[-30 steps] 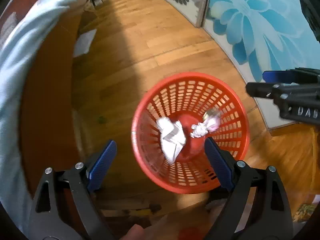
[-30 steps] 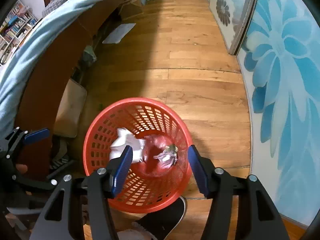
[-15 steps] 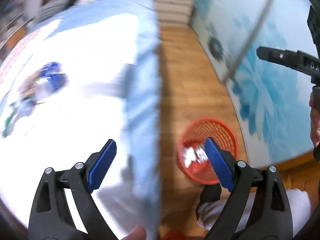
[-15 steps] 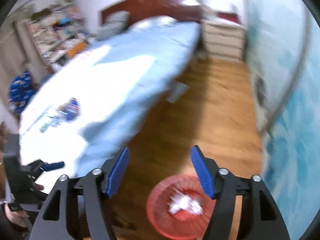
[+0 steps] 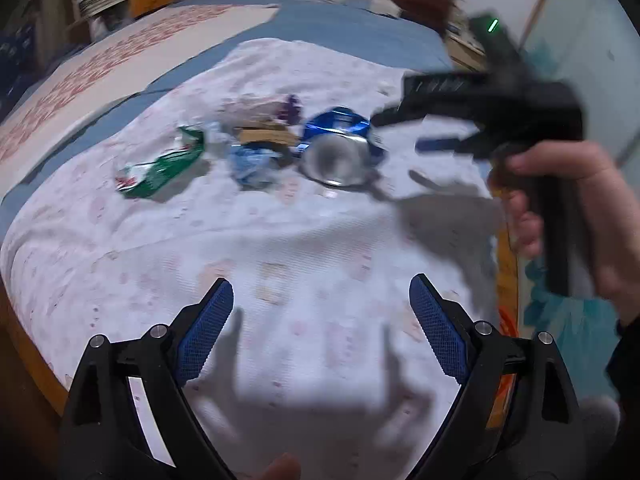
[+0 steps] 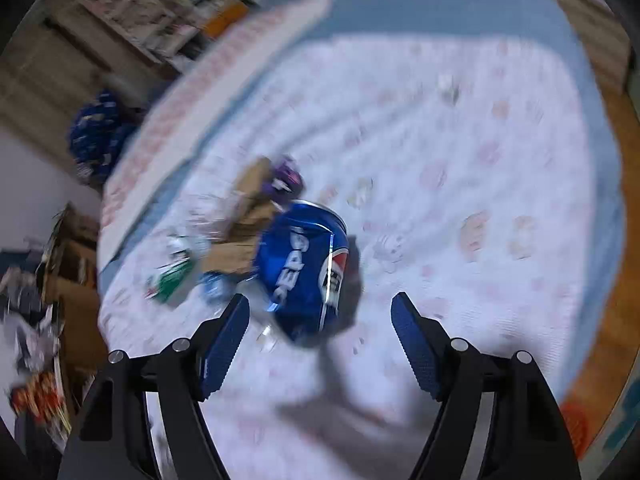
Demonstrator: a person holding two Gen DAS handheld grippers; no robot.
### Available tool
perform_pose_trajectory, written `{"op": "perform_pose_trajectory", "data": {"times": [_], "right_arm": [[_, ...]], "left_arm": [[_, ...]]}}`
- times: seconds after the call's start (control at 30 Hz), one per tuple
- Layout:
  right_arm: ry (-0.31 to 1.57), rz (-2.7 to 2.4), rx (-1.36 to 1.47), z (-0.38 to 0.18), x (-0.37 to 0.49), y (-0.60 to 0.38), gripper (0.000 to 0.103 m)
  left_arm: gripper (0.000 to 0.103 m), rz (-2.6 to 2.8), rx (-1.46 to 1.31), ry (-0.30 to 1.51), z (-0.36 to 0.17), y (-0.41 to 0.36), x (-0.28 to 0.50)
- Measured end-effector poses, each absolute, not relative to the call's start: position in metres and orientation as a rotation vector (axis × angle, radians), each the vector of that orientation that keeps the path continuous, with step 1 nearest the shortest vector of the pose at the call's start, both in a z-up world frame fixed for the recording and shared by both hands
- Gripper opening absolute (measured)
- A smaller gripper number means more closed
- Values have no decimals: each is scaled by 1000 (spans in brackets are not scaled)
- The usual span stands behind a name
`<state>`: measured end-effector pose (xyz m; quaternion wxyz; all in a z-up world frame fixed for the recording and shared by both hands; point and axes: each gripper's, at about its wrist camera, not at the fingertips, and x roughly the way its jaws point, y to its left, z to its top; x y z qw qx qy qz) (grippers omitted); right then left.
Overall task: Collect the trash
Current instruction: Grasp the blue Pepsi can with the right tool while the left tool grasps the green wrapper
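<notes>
The left gripper hangs over a bed with a white blanket that has small pink marks on it. Its jaws are wide apart and nothing is between them.

The trash lies in a row on the blanket, at about 12 o'clock from the left gripper and well away from it. A crushed blue can lies on its side with its shiny end facing the left wrist camera. Just beside it at 9 o'clock is a crumpled blue and white scrap, and a flat brown piece lies behind that. Further out at 9 o'clock is a green and white wrapper. A small purple bit sits behind the can.

The right gripper is above the blue can. Its jaws have just been opening and stand wide apart. In the right wrist view the can sits at 12 o'clock, just past the tips and a little to the left, and the jaws do not touch it. That picture is blurry, so the small things beside the can are hard to make out.

In the left wrist view, at 2 o'clock, a hand holds the right gripper's black handle. A bit of red basket peeks out past the bed's edge at 3 o'clock.
</notes>
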<state>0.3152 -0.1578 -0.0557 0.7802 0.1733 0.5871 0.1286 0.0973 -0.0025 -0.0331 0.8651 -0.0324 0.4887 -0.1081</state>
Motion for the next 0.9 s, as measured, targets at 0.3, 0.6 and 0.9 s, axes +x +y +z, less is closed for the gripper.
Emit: {"op": "perform_pose_trajectory", "data": {"times": [0.3,0.6,0.9], "right_arm": [[1336,315,629,-113,332,-146,30],[1229,330,644,-63,294,-186,21],[1230,358,627,-54,238,-222,21]], "left_arm": [[89,-189,-97,1032,-36,26,108],[89,-107,229,966,-43,55,174],[83,-188,244,1016,-92,77,222]]}}
